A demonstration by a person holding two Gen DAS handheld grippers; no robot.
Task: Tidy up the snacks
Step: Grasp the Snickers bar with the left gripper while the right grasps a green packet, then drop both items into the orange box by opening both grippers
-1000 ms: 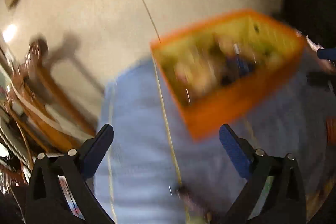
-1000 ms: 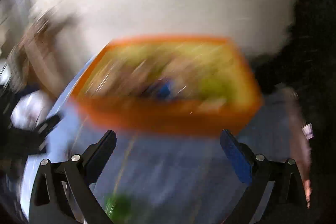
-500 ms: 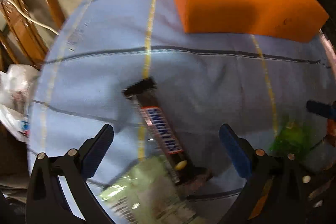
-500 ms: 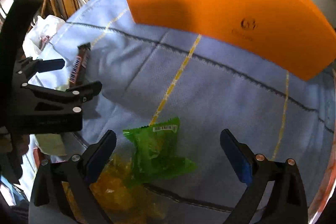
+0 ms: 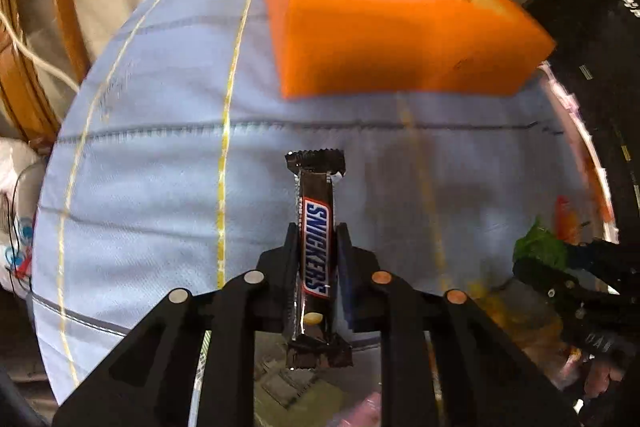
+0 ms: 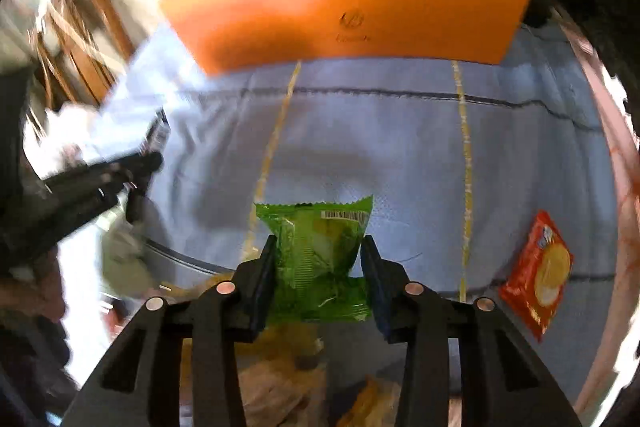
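Only the left wrist view shows the Snickers bar point(image 5: 318, 247); only the right wrist view shows the red cracker packet point(image 6: 538, 273) lying at four o'clock on the blue cloth point(image 6: 400, 155). The left tool point(image 5: 318, 239), its jaws just closed, clamps the brown bar lengthwise, its crimped end toward twelve o'clock. The right tool point(image 6: 320, 251), jaws also just closed, pinches a crinkled green snack pack point(image 6: 320, 255). The orange box point(image 5: 400, 43) stands at twelve o'clock on the counter in both views.
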